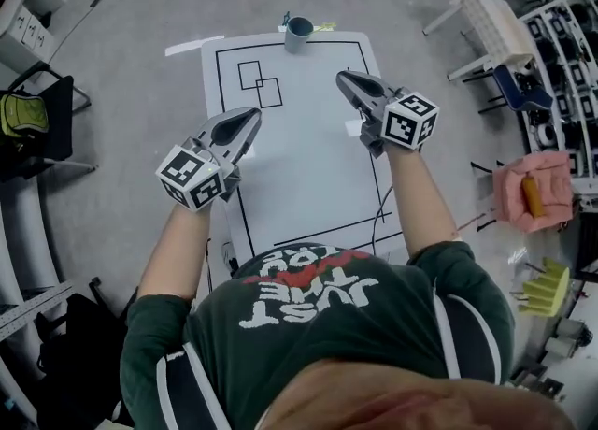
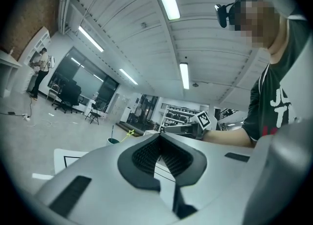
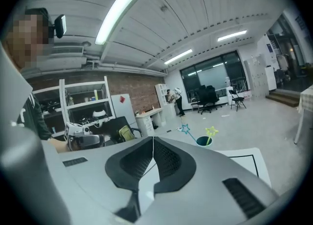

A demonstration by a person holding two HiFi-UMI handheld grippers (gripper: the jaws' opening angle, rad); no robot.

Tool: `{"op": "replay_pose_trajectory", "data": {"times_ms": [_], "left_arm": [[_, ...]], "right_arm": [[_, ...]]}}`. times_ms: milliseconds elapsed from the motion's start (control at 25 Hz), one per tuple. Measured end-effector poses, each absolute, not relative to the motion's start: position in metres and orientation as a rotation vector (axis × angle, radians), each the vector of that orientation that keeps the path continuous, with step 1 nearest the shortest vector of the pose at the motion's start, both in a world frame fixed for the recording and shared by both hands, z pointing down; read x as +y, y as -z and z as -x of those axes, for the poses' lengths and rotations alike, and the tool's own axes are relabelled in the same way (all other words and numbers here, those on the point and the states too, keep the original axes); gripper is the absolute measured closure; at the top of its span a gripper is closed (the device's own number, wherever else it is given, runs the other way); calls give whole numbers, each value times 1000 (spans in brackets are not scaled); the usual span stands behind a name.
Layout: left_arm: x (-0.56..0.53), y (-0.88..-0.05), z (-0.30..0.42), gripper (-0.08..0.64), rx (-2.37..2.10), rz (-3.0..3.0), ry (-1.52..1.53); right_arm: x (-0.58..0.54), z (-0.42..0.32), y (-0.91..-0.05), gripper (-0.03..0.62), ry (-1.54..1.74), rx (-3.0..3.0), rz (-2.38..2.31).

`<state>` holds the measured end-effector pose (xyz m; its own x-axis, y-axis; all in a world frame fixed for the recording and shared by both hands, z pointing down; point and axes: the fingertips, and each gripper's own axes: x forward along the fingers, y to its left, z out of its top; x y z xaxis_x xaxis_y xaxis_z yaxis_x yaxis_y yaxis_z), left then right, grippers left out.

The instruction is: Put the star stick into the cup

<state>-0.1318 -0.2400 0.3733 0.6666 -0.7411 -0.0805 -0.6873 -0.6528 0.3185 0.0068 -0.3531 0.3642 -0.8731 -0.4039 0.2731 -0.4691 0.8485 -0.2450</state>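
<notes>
Table [image 1: 308,185]: white, black outlines; I see both grippers held over it.
Left gripper [image 1: 252,115]: jaws together, nothing between.
Right gripper [image 1: 343,76]: jaws together, empty.
Cup [image 1: 299,34]: at the table's far edge.
Star sticks [image 3: 211,131]: one blue, one yellow, both standing in the cup.

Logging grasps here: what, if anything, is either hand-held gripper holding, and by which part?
Nothing is held: left hand-held gripper and right hand-held gripper are both shut, empty.
</notes>
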Motion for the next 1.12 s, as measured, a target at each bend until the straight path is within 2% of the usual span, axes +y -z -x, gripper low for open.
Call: {"op": "replay_pose_trajectory", "data": {"times_ms": [320,560,1120], "left_arm": [[-141,-318,171,551,-1125,-2690,346],[-77,-302,167,551,-1119,-2694,304],[-26,-290,20,551,-1378,-2541,319]], "right_arm": [[-237,-15,-302,558,-502,-2876,-741],[-168,-32,-278,558,-450,-2900,-711],[-120,-136,-261,558,-333,-3052,-237]]}}
